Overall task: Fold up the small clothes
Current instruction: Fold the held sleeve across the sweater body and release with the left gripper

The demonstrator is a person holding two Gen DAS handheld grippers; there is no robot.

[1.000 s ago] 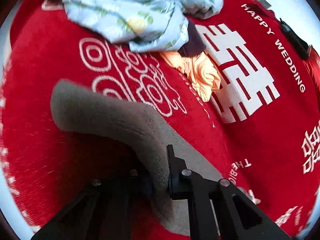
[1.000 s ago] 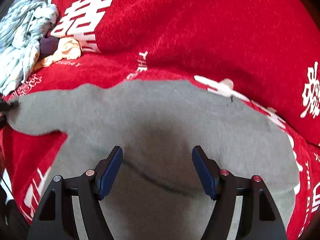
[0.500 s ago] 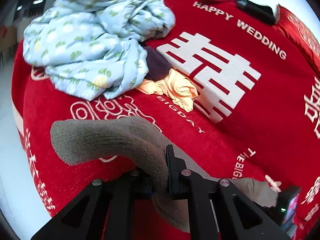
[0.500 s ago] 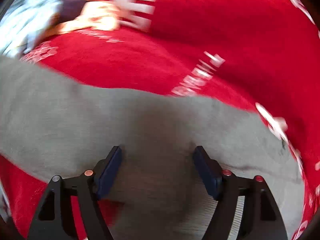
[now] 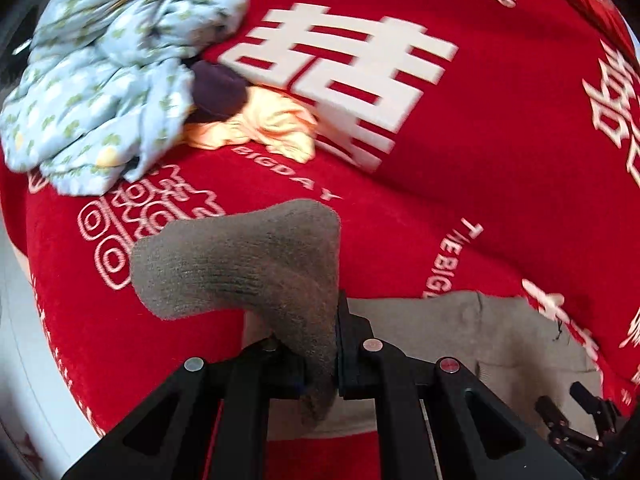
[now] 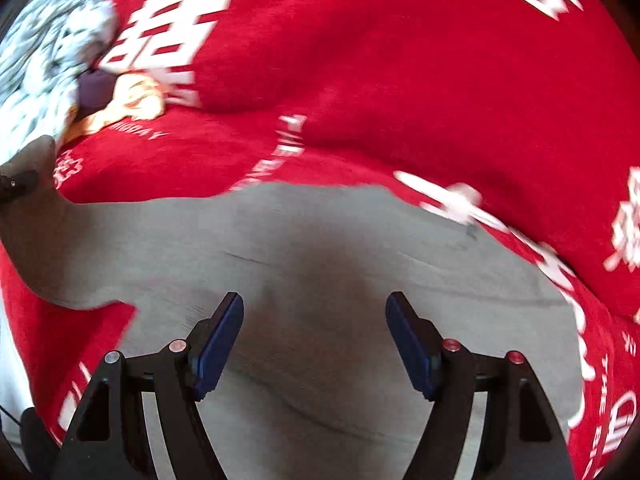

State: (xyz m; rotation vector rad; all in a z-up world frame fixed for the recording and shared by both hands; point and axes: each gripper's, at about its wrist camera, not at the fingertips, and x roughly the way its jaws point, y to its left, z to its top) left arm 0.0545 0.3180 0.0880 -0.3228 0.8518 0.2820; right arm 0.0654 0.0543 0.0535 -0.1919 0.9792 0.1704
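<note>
My left gripper (image 5: 320, 344): clenched on a lifted sleeve of the grey knitted garment (image 6: 320, 248). My right gripper (image 6: 316, 332): released, above the garment on the red wedding blanket (image 6: 400, 80).

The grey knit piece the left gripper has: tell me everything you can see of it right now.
The grey garment is a fuzzy ribbed knit. One end is pinched in the shut left gripper and lifted, bending over above the red cloth. The rest lies flat and lightly creased on that cloth, spread under the open right gripper, whose fingers hover apart over it. Which kind of garment it is cannot be told.
</note>
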